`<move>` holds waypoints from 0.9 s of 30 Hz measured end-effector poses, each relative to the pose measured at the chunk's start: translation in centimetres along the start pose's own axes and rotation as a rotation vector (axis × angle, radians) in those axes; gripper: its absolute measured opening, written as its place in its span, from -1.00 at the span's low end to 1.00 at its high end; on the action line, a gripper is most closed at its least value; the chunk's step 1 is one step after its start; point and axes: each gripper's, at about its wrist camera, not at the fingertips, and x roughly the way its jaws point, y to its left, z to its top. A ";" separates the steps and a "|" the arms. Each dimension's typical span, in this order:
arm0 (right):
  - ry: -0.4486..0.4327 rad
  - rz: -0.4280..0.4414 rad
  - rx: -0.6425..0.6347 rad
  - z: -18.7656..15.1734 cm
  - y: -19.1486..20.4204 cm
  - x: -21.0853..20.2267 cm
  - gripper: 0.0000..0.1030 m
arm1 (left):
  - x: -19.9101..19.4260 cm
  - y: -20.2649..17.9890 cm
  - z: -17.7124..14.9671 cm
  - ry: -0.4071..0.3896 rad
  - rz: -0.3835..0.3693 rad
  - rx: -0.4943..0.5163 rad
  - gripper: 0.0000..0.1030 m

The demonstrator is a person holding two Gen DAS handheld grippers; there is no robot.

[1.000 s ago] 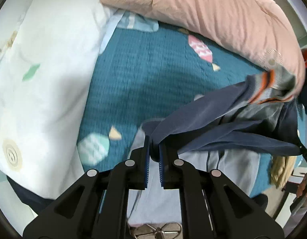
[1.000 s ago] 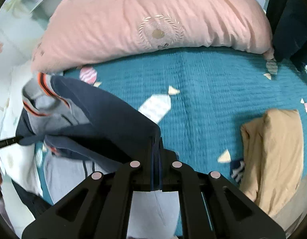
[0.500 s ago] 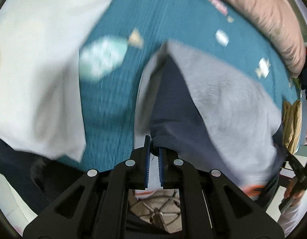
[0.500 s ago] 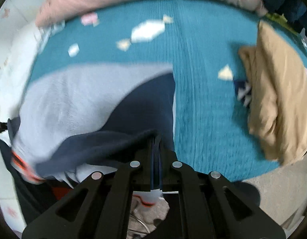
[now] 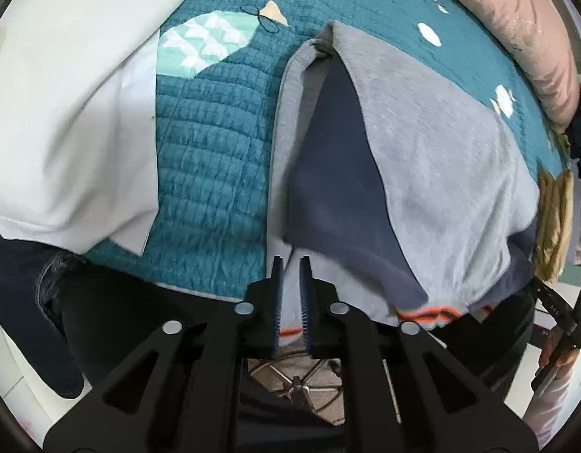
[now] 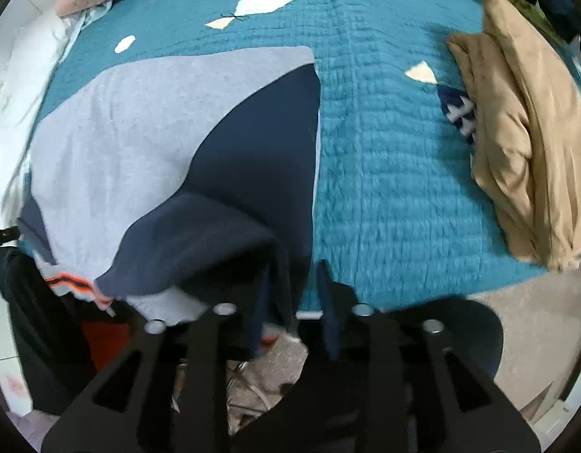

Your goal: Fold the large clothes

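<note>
A grey and navy sweatshirt with orange-striped cuffs lies spread on the teal quilt, its near end hanging over the bed edge; it also shows in the right wrist view. My left gripper is slightly open and empty, just short of the navy sleeve fold. My right gripper is open; a navy sleeve drapes over its left finger, loose.
A white pillow lies left of the sweatshirt. A pink duvet is at the far side. A folded tan garment lies on the quilt at the right. The bed edge and floor are below the grippers.
Both grippers pulled the sweatshirt back and laid it flat on the quilt, then opened. The left lost its grip on the fabric; the right released the navy sleeve.
</note>
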 end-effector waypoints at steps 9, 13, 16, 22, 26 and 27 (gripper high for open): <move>0.053 0.263 0.274 -1.6 -1.5 0.4 0.37 | 0.2 1.3 -0.7 -0.016 -0.149 -0.131 0.30; 0.062 0.273 0.391 -0.8 -1.1 2.3 0.39 | 1.8 1.2 -0.1 -0.007 -0.252 -0.219 0.30; 0.025 0.282 0.455 -0.3 -1.0 2.6 0.10 | 2.9 0.8 0.4 -0.011 -0.322 -0.267 -0.12; -0.026 0.193 0.364 -0.2 0.4 1.6 -0.89 | 3.0 -1.0 -0.3 -0.031 -0.249 -0.240 -0.84; -0.019 0.197 0.328 -1.6 -0.1 0.0 -0.91 | 1.7 -0.7 -2.8 -0.038 -0.287 -0.226 -0.87; -0.015 0.200 0.327 -2.0 -0.3 -0.1 -0.91 | 1.6 -0.6 -3.4 -0.036 -0.292 -0.223 -0.90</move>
